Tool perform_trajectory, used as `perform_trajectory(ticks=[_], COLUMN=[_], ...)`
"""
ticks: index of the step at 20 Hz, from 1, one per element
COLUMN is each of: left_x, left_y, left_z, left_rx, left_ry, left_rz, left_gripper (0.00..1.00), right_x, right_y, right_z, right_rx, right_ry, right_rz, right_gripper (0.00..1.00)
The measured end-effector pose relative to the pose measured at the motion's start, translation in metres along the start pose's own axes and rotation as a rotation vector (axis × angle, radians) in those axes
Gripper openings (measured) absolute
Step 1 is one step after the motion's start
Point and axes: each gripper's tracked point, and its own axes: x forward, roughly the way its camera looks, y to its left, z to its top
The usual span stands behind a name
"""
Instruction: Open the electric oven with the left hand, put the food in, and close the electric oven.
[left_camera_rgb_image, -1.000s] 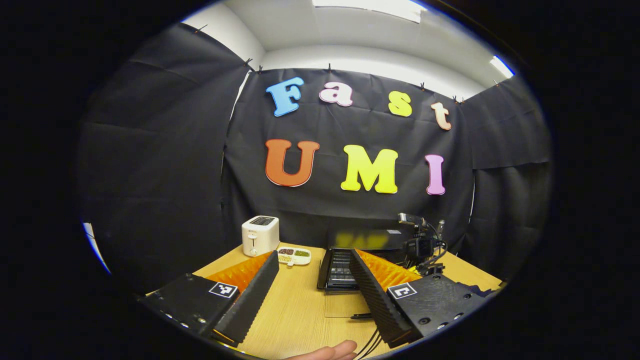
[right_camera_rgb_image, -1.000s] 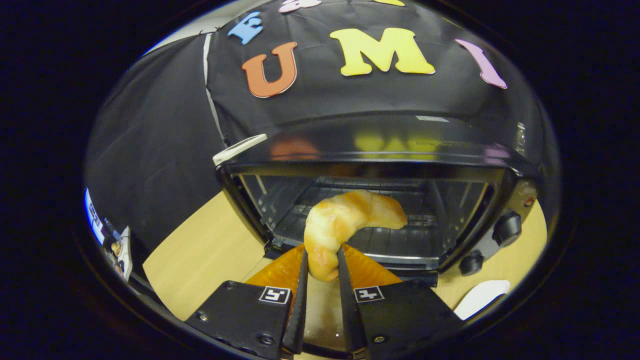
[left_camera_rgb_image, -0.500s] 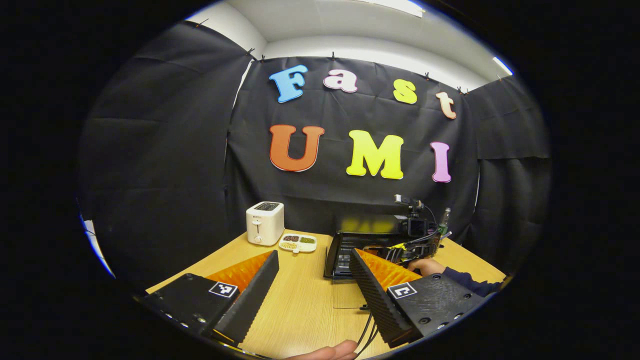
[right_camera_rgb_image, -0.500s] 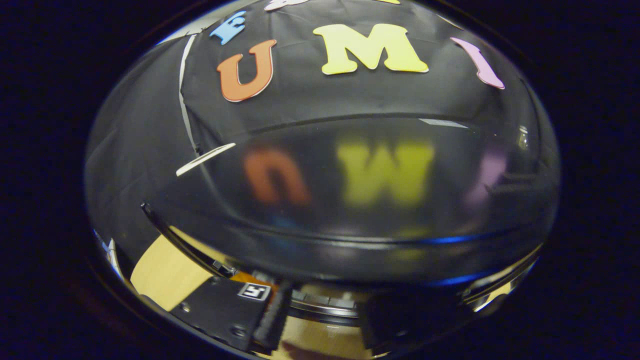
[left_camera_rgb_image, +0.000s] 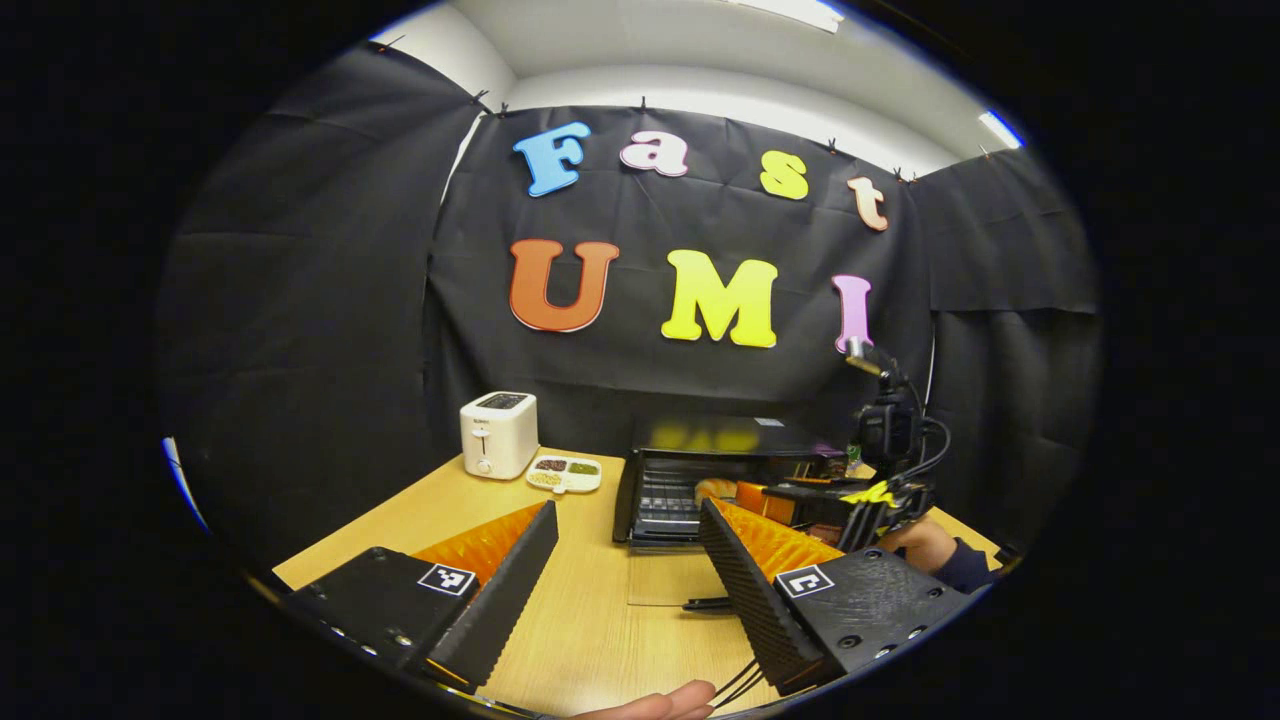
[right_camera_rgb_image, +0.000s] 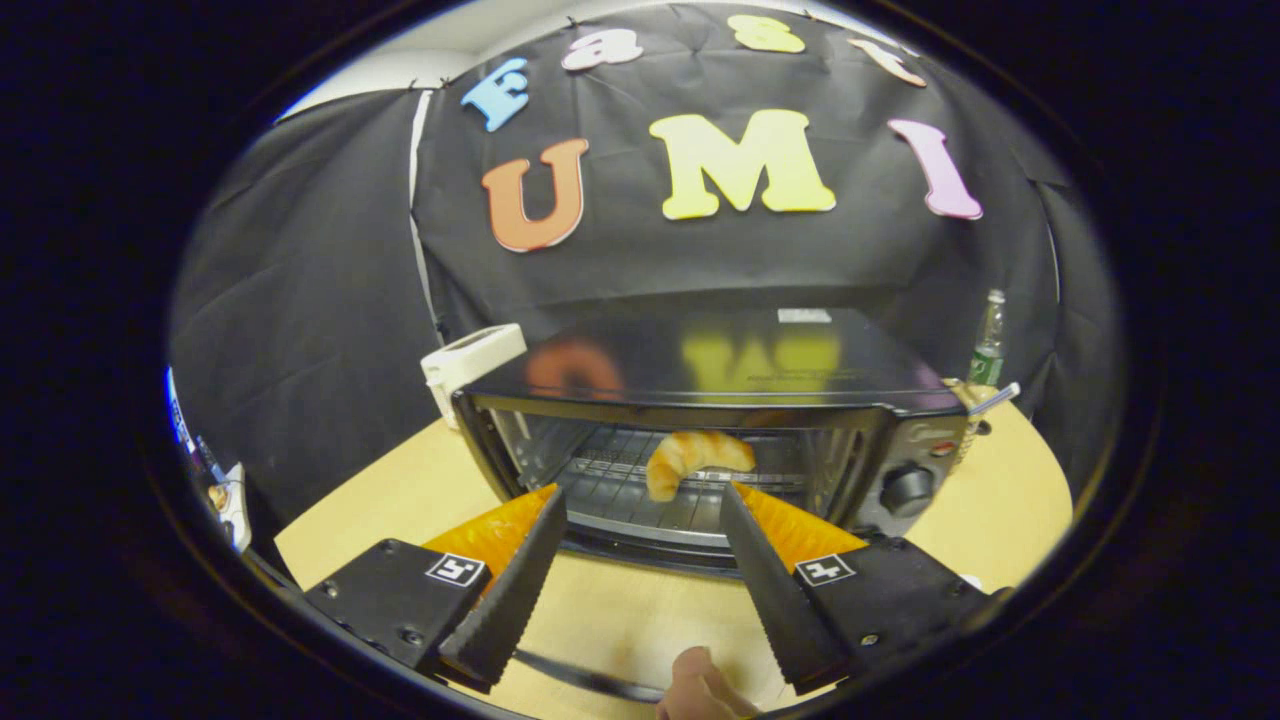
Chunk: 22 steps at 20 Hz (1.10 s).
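Resting on the wire rack inside the electric oven (right_camera_rgb_image: 700, 400), the croissant (right_camera_rgb_image: 697, 458) lies free of both grippers, its curved ends pointing down toward the open front. The oven's glass door (right_camera_rgb_image: 620, 610) is folded down flat over the wooden table (right_camera_rgb_image: 390, 500). Just in front of that opening, the right gripper (right_camera_rgb_image: 640, 570) has its fingers spread wide apart, holding nothing, and a fingertip of the person's hand (right_camera_rgb_image: 700, 680) shows at the bottom edge of the right gripper view. A round knob (right_camera_rgb_image: 905, 490) sits on the oven's right-hand panel, and a small pale label (right_camera_rgb_image: 803, 316) on the oven's shiny top is too small to read. Behind the oven's right corner stands a green bottle (right_camera_rgb_image: 988, 345), its label unreadable.

From the left gripper view, the left gripper (left_camera_rgb_image: 625, 560) hangs well back from the oven (left_camera_rgb_image: 700, 470), its fingers also wide apart and empty. Square black-and-white marker tags (left_camera_rgb_image: 446, 579) sit on its finger mounts. Farther left on the table stand a white toaster (left_camera_rgb_image: 497, 433) and, beside it, a small divided dish (left_camera_rgb_image: 565, 472) of dark and green bits
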Motion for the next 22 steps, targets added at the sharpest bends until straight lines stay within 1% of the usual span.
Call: perform_trajectory(ticks=[3, 8, 11, 14, 16, 19, 22], left_x=[-0.001, 0.013, 0.031, 0.047, 0.056, 0.063, 0.069], left_y=[-0.021, -0.059, -0.085, -0.106, -0.116, -0.13, -0.135], left_z=[-0.011, -0.04, -0.071, -0.114, -0.149, -0.186, -0.209], left_rx=[-0.013, -0.033, -0.037, 0.007, 0.005, -0.033, -0.033], left_ry=[0.023, 0.084, 0.159, 0.254, 0.333, 0.43, 0.488], left_rz=[-0.038, -0.106, -0.141, -0.162, -0.169, -0.187, -0.182], left_gripper=[0.94, 0.94, 0.94, 0.94, 0.94, 0.94, 0.94], right_x=[-0.057, -0.157, -0.207, -0.251, -0.273, -0.295, -0.303], right_y=[0.0, -0.018, -0.032, -0.046, -0.057, -0.072, -0.077], right_z=[0.016, 0.04, 0.05, 0.058, 0.058, 0.059, 0.053], right_rx=[0.0, 0.0, -0.008, -0.019, -0.033, -0.061, -0.054], right_ry=[-0.072, -0.179, -0.227, -0.279, -0.294, -0.317, -0.317], right_rz=[-0.002, -0.054, -0.091, -0.127, -0.162, -0.217, -0.223], right_gripper=[0.93, 0.97, 0.97, 0.97, 0.97, 0.97, 0.97])
